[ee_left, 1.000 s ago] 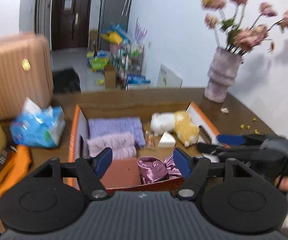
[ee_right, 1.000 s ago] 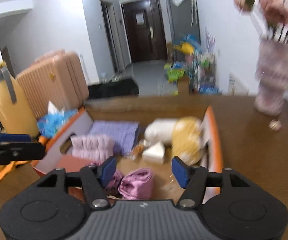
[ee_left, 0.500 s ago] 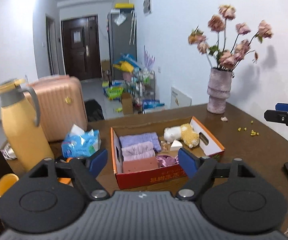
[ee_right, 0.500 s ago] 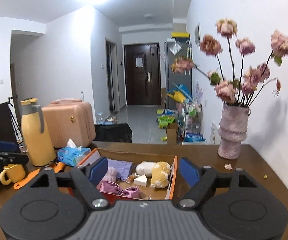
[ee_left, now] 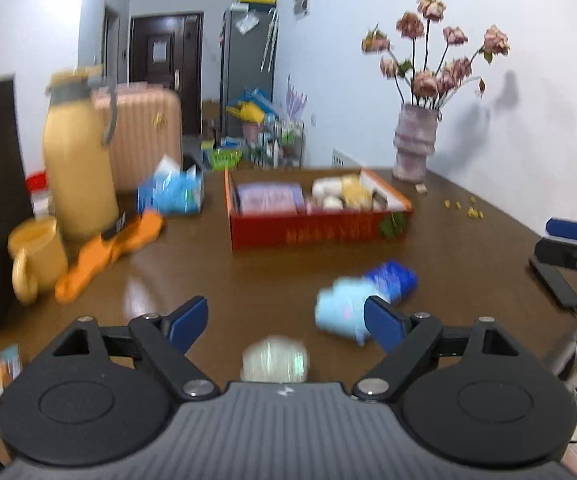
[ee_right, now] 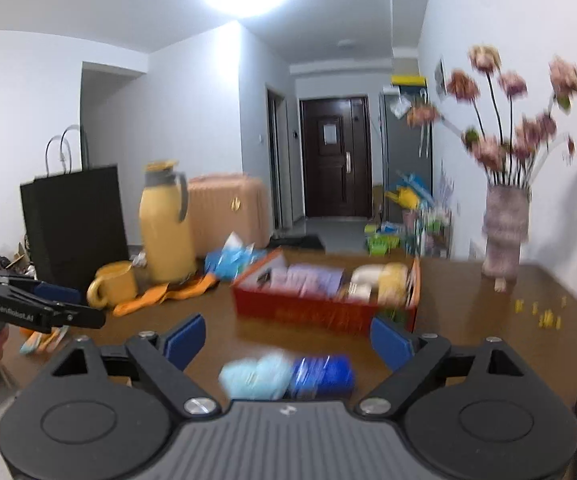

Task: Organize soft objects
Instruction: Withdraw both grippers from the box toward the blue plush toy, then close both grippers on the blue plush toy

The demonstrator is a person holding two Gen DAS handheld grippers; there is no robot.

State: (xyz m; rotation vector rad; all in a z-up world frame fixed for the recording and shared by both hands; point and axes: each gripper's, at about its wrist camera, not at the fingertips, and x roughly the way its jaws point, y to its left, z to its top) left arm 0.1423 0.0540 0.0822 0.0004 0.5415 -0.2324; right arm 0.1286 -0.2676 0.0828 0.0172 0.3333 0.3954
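- Left hand-held gripper (ee_left: 286,322): jaws are spread wide, having just been opening; nothing is pinched. A blurred pale round object (ee_left: 275,361) is seen low between them, its nature not discernible.
- Right hand-held gripper (ee_right: 287,340): jaws are likewise spread after just opening, and nothing is held. The light-blue and dark-blue soft bundle (ee_right: 286,372) lies on the table (ee_right: 488,344) between and just ahead of the fingertips, near the table's front edge.
- Red box (ee_left: 320,228): placed toward the far edge of the table and already stocked with a folded purple cloth (ee_left: 269,197) and a white-and-yellow plush (ee_left: 342,191); the bundle is well apart from it.
- Risk 1: both views are smeared by motion; a closure attempted at this pace could be mistimed, so that the bundle is nudged toward the front edge rather than gripped.
- Risk 2: a soft, two-part bundle may be caught by one layer only, and the rest could unroll or drop in transit.
- Risk 3: the two grippers are directed at the same region, so a collision is possible.
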